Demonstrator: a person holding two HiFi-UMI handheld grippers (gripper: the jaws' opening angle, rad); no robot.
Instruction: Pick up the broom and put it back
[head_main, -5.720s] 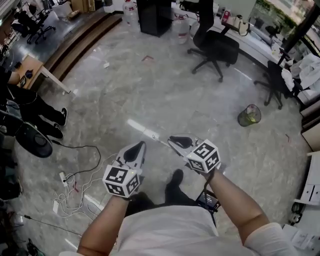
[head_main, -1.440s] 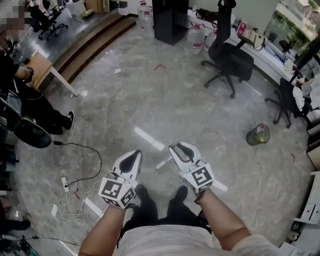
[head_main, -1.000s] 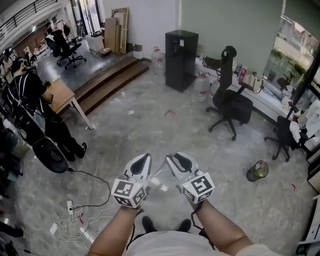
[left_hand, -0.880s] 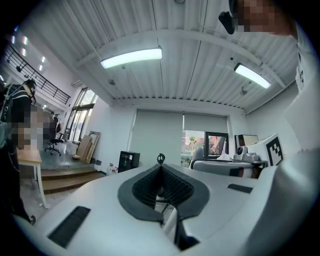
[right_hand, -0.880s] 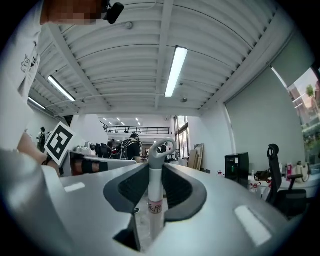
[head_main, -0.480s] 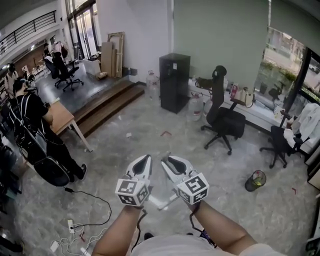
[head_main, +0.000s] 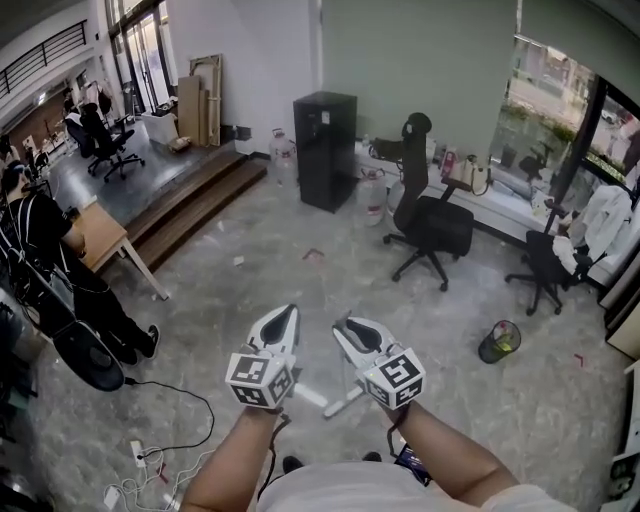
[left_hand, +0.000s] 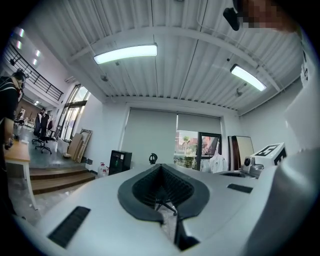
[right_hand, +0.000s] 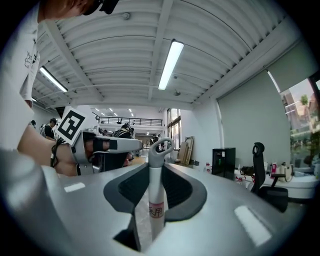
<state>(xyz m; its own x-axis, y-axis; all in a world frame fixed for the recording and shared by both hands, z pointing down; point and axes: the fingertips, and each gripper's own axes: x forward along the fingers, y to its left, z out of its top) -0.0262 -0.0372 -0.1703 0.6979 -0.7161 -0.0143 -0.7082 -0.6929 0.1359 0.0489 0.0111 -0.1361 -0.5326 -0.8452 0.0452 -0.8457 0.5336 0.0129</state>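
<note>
The broom shows only as its white handle (right_hand: 156, 200) with a loop at the top. It stands upright between the pads of my right gripper (right_hand: 160, 172), which is shut on it. In the head view a short white length of the handle (head_main: 343, 401) sticks out below the right gripper (head_main: 348, 325); the broom's head is hidden. My left gripper (head_main: 285, 313) is level beside it on the left, its fingertips meeting with nothing between them. In the left gripper view (left_hand: 160, 167) the dark pads come together at the tip.
A black cabinet (head_main: 324, 150) and water bottles (head_main: 373, 195) stand by the far wall. Ahead are an office chair (head_main: 430, 225), another chair (head_main: 545, 265) and a waste bin (head_main: 498, 342). Steps (head_main: 190, 205), a wooden table (head_main: 95, 235), a person (head_main: 50, 270) and floor cables (head_main: 160, 440) lie left.
The head view has lifted from the floor to take in the room. Both grippers stay side by side and have come up a little. The right one keeps its hold on the handle.
</note>
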